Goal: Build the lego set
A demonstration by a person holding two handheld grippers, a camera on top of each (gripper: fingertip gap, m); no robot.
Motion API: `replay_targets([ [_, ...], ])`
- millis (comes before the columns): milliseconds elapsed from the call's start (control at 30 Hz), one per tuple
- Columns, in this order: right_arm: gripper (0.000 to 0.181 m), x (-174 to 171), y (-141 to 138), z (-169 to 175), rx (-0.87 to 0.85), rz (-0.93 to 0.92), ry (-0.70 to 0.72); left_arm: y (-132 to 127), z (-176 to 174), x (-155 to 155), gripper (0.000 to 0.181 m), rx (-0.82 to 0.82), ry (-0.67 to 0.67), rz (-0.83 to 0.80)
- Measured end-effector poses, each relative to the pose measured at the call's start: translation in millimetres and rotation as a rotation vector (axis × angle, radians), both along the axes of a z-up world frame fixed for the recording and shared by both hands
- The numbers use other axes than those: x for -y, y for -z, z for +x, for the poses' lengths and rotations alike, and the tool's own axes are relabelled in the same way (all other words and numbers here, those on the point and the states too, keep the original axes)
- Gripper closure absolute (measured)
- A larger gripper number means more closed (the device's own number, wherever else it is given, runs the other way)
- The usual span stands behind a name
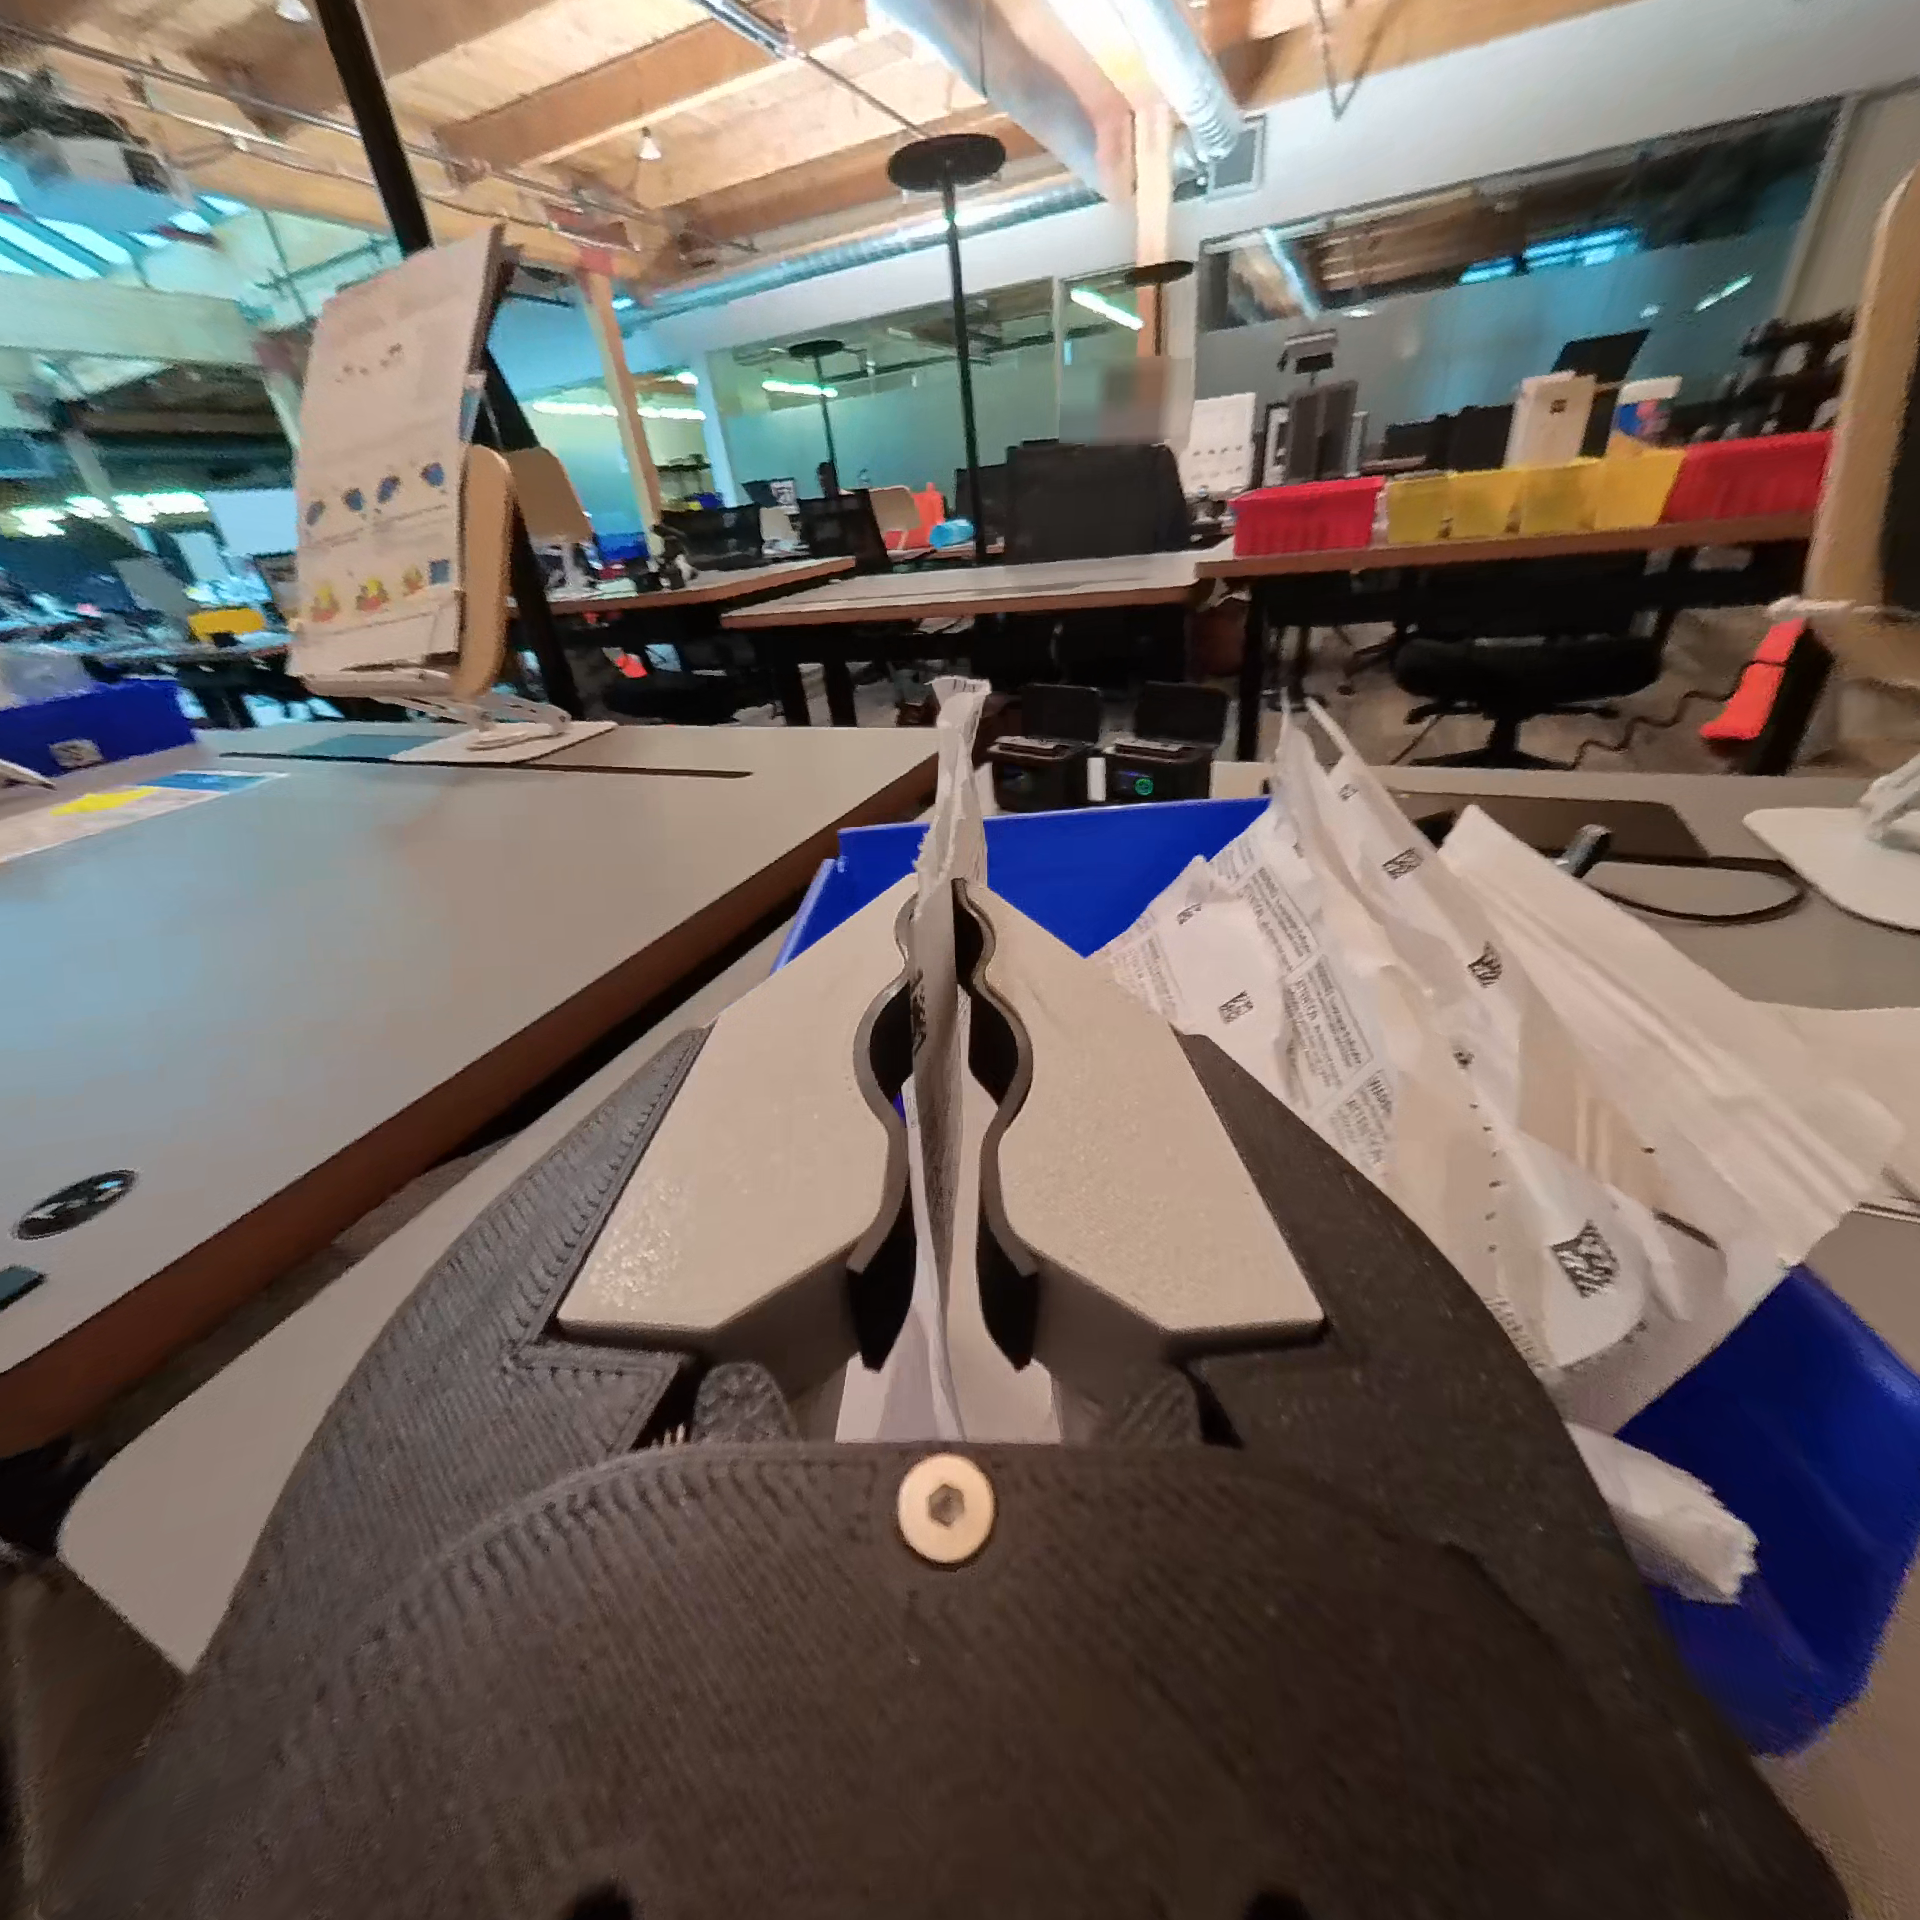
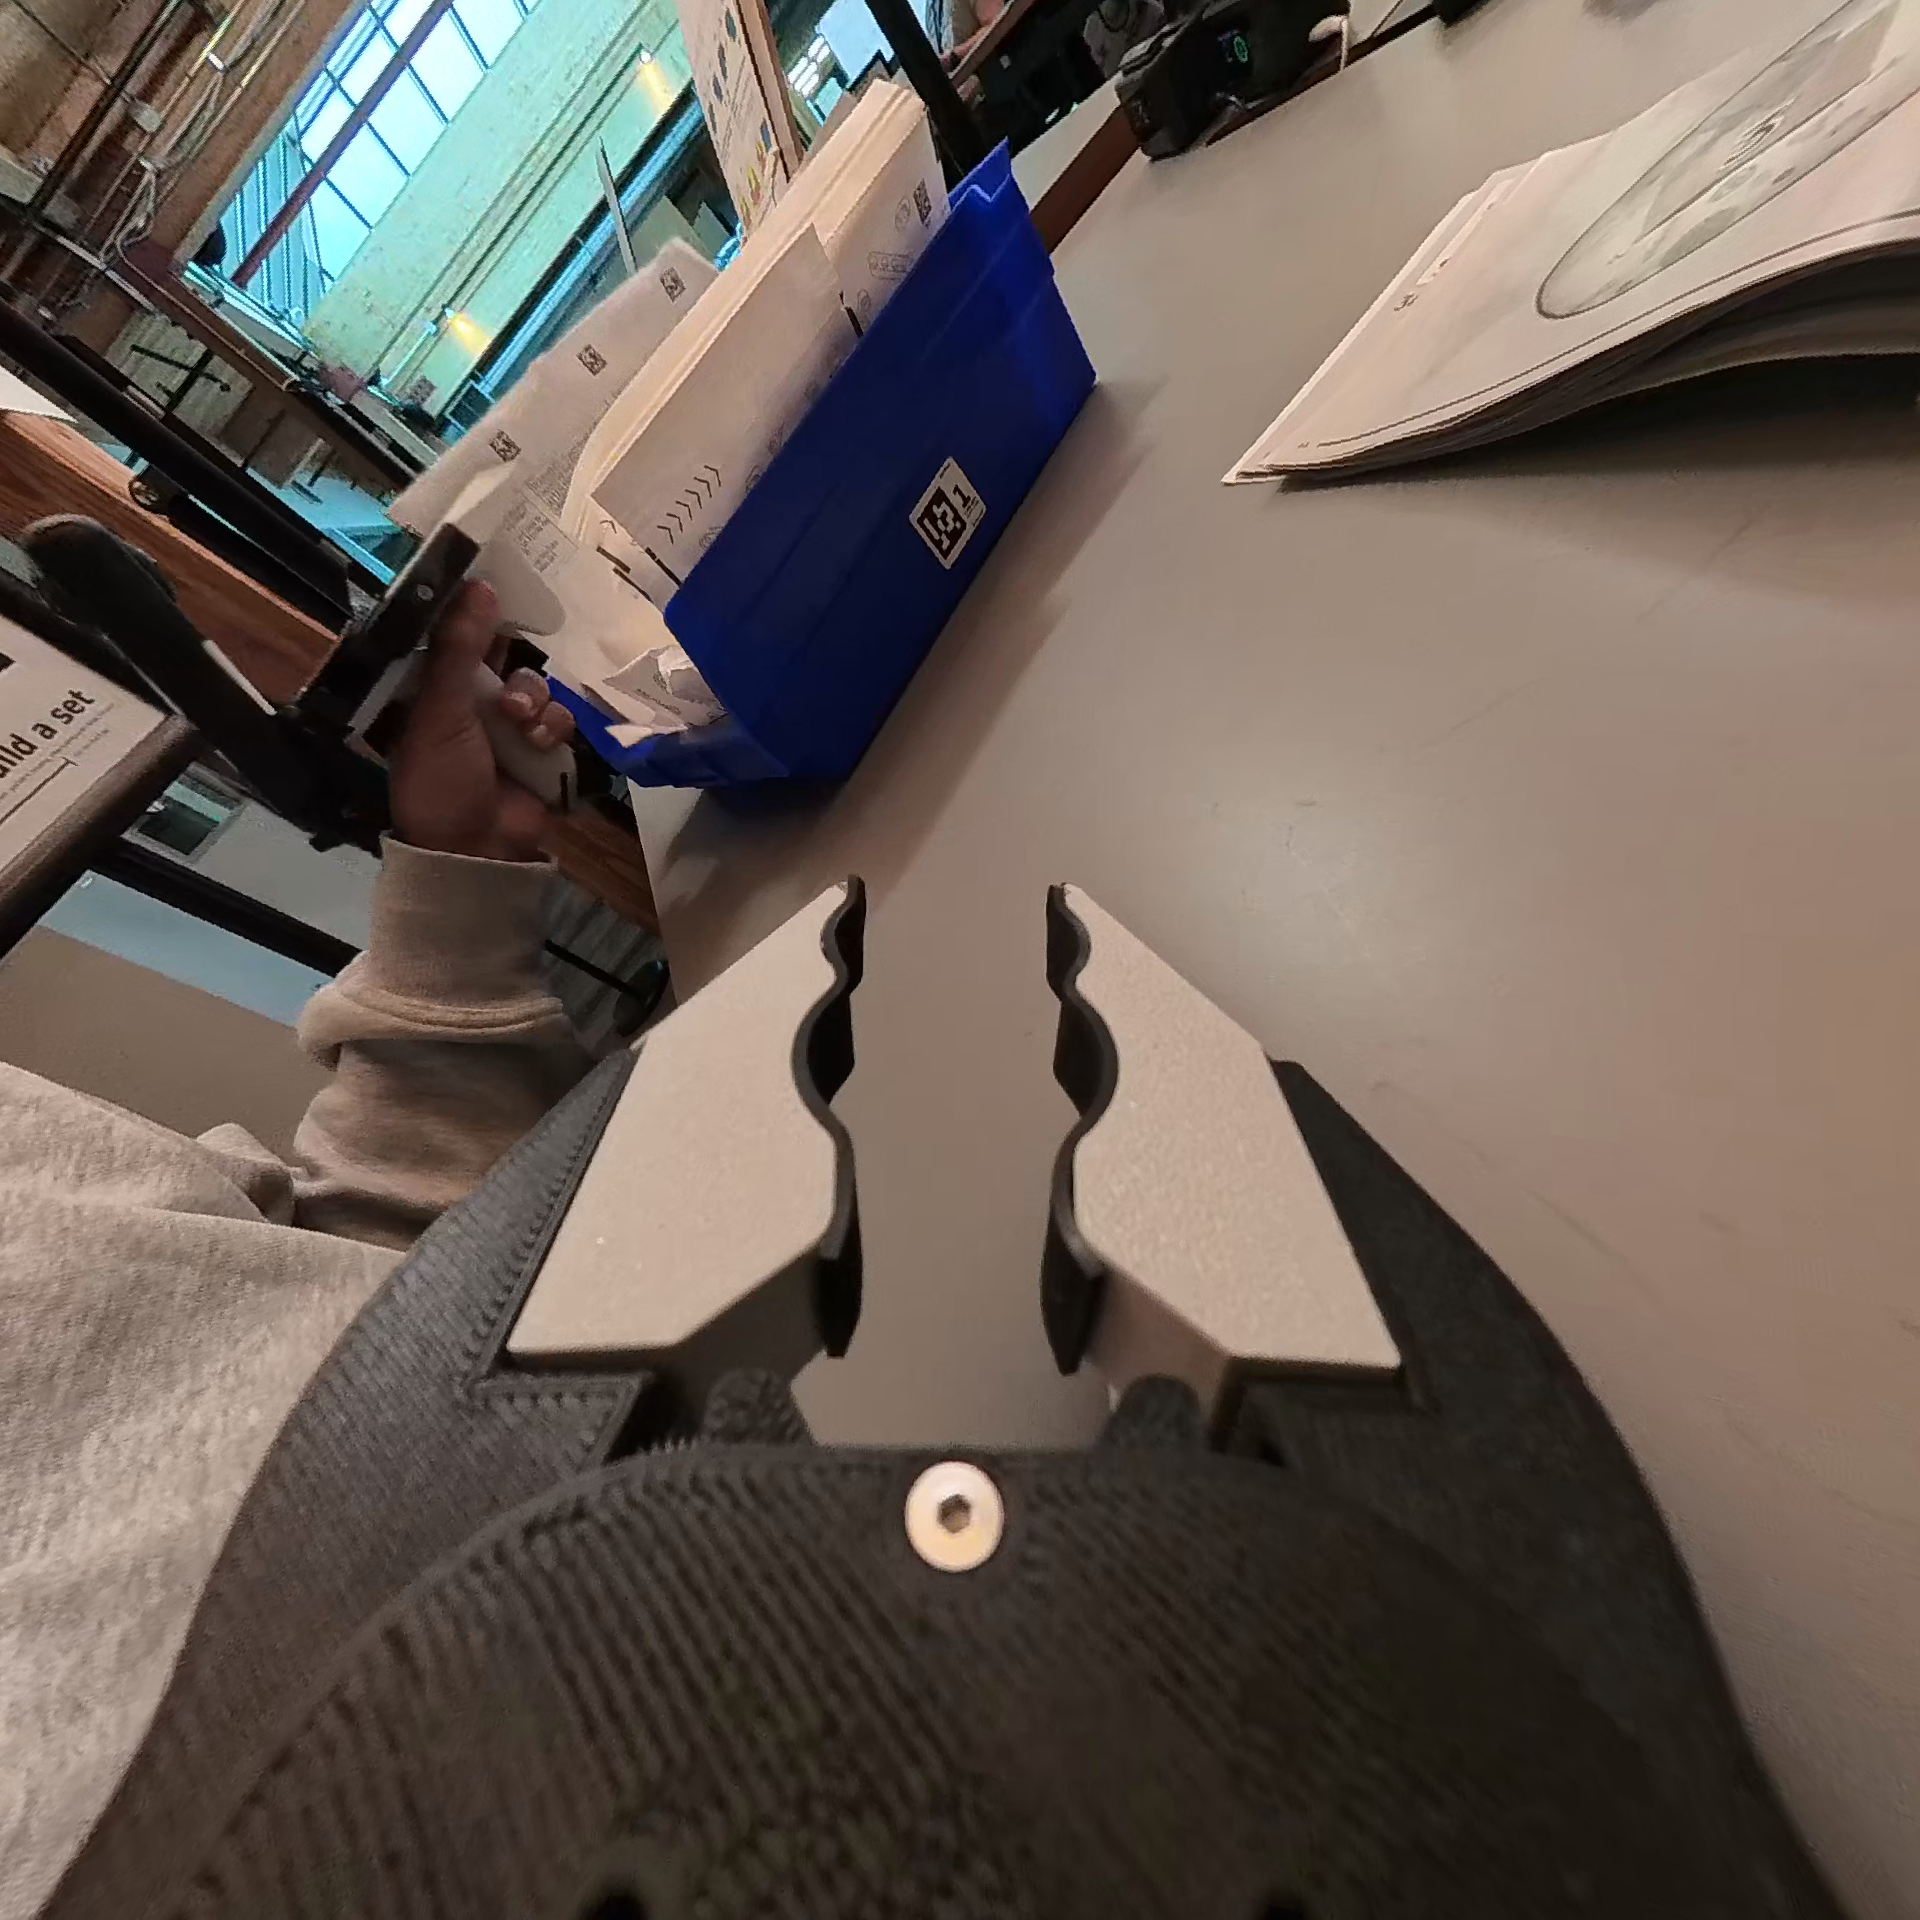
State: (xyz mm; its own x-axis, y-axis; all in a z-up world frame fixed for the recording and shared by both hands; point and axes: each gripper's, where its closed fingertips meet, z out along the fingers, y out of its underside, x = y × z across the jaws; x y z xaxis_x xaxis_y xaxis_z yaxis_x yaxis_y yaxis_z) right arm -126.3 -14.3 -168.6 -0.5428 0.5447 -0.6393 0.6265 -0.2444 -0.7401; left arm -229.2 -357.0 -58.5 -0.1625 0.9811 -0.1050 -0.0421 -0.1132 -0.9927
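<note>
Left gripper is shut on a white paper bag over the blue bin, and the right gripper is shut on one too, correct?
Not quite. The right wrist view shows the right gripper open and empty above the grey table. The rest holds.

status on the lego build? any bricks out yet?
Early. Nothing built: no loose bricks in either view. In hand: left gripper is shut on a white paper bag above the blue bin. Right gripper is open, empty, over the table. Left: opening bags, all assembly.
</note>
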Motion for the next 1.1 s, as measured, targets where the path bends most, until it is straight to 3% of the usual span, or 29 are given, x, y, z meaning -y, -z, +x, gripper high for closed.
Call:
replay_targets([
  [67,0.148,0.3,0.4,-0.1,0.005,-0.003,-0.003,3.8,-0.7,5.6,0.178,0.017,-0.045,-0.041],
  [167,0.148,1.6,1.0,0.5,0.007,0.002,-0.011,20.0,-5.4,9.8,0.144,0.125,-0.061,-0.048],
  [267,0.148,1.7,1.1,0.4,0.007,0.003,-0.011,4.0,1.6,4.3,0.129,0.072,-0.032,-0.037],
  [333,0.148,0.6,1.1,-0.2,0.010,-0.003,-0.006,-9.0,7.5,-19.7,0.137,0.057,0.080,-0.084],
  [433,0.147,0.6,1.8,-0.7,0.017,-0.004,-0.005,-11.6,19.5,-80.0,0.155,0.110,0.426,-0.032],
  [500,0.147,1.5,2.1,-0.3,0.016,0.001,-0.009,-5.6,28.5,-110.3,0.150,0.177,0.628,0.082],
  [533,0.148,1.8,2.0,-0.1,0.014,0.004,-0.010,0.7,26.7,-111.9,0.147,0.216,0.640,0.113],
  [667,0.148,0.9,0.8,-0.1,0.008,-0.002,-0.006,31.0,11.7,-87.4,0.145,0.335,0.461,0.007],
  [1000,0.147,2.3,2.0,0.2,0.016,0.002,-0.014,54.6,16.1,-74.0,0.144,0.490,0.401,-0.105],
  [1067,0.147,2.9,2.5,0.2,0.017,0.006,-0.016,54.6,17.1,-70.7,0.153,0.491,0.406,-0.101],
  [1100,0.147,3.2,2.6,0.3,0.017,0.008,-0.017,53.2,17.5,-69.2,0.167,0.485,0.405,-0.102],
])
